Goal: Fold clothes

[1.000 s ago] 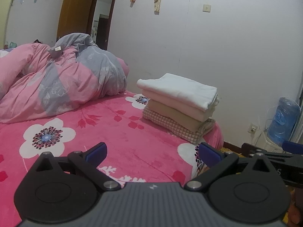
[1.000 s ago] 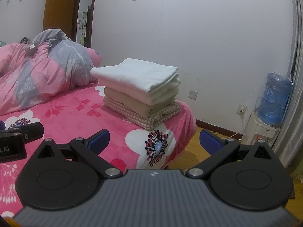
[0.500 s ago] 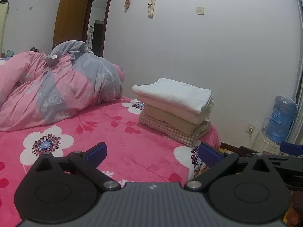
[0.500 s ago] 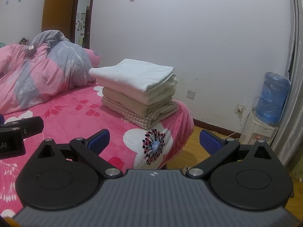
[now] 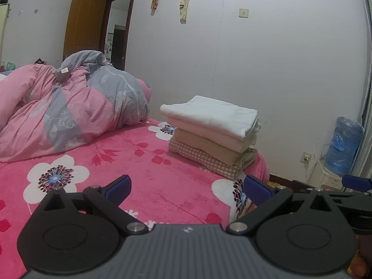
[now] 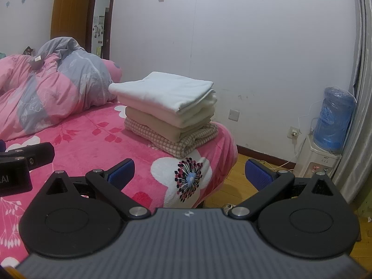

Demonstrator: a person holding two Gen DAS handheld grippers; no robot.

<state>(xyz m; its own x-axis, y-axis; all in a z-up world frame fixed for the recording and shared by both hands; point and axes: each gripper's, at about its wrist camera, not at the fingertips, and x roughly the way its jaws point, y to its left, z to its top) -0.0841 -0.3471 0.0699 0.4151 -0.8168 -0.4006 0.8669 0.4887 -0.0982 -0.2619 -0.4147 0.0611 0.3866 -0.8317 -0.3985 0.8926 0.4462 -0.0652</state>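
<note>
Left wrist view: four folded clothes (image 5: 210, 130) stacked on the bed (image 5: 144, 169).
Two hand-held grippers, left (image 5: 187, 188) and right (image 6: 189, 172), both spread wide, holding nothing; one water bottle (image 6: 333, 118) on its dispenser.

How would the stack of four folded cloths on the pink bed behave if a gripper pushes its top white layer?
The white folded cloth would likely slide or wrinkle, being soft. The stack of folded cloths sits near the bed corner, so it may topple off.

On the pink flowered bedspread (image 5: 144, 176), the stack (image 5: 214, 134) runs white, pale pink, tan, then beige check.
</note>
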